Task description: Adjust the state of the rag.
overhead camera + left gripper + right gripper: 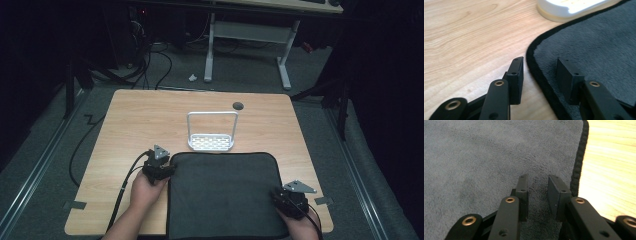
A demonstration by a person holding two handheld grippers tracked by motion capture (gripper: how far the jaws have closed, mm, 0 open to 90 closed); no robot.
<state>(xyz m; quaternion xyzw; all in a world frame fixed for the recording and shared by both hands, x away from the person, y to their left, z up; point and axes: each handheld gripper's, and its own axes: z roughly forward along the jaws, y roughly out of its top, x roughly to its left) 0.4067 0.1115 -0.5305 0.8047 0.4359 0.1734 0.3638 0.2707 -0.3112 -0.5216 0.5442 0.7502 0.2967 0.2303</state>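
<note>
The counter (135,120) is pale wood, and most of its near half is covered by my dark grey mat (222,195), which lies flat with its black piped edge running all the way round. Just beyond the mat's far edge stands a white rack (212,132) with a tall wire hoop, its base close to the mat's border.

My left hand-held gripper (161,167) sits at the mat's far left corner. In the left gripper view the black edge of the mat (584,50) passes between my jaws: one pad is over bare wood (469,37), the other over the grey pile. The jaws stand about half open and hold nothing; the pads do not press on the fabric edge. The rack's white base (571,8) shows just ahead.

My right hand-held gripper (289,200) rests near the mat's right edge, toward the near corner. In the right gripper view both pads hang over the grey pile (486,157), with the piped edge (579,162) just beside the outer jaw and wood beyond it. The gap here is narrower, yet the jaws are parted and nothing is gripped.
</note>
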